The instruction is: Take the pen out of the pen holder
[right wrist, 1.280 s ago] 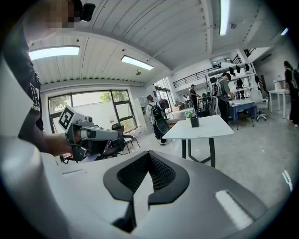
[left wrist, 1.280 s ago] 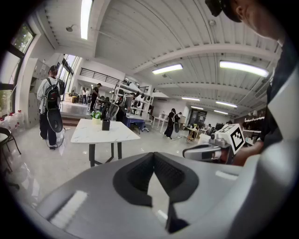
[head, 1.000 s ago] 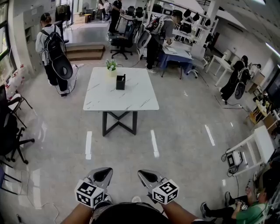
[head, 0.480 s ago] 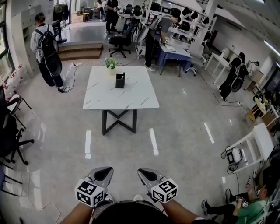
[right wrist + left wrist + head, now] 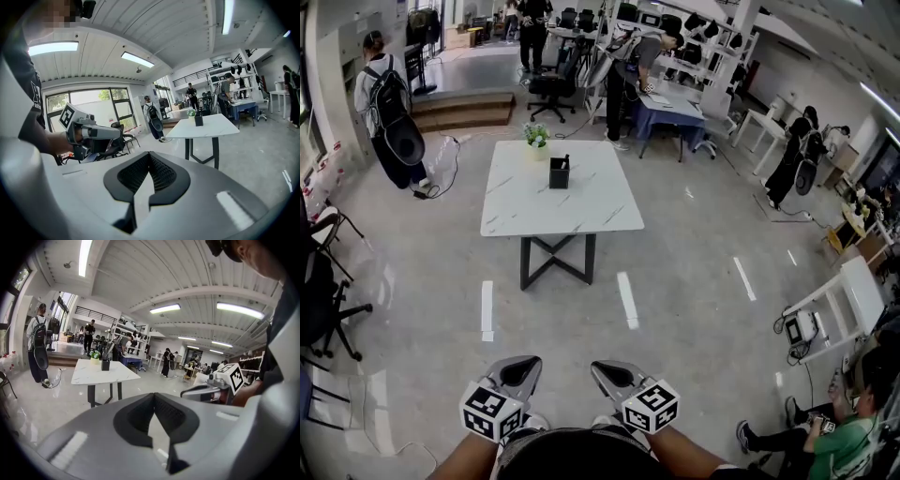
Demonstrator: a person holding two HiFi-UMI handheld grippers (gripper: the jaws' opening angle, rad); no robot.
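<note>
The pen (image 5: pixel 566 160) is standing upright in the pen holder (image 5: pixel 560 176), well ahead of your grippers. You are holding the left gripper (image 5: pixel 528 367) and right gripper (image 5: pixel 605 371) closed, empty.

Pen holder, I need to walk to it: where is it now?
In the head view the pen holder stands on the far part of the white table, ahead, just right of the potted plant.
</note>
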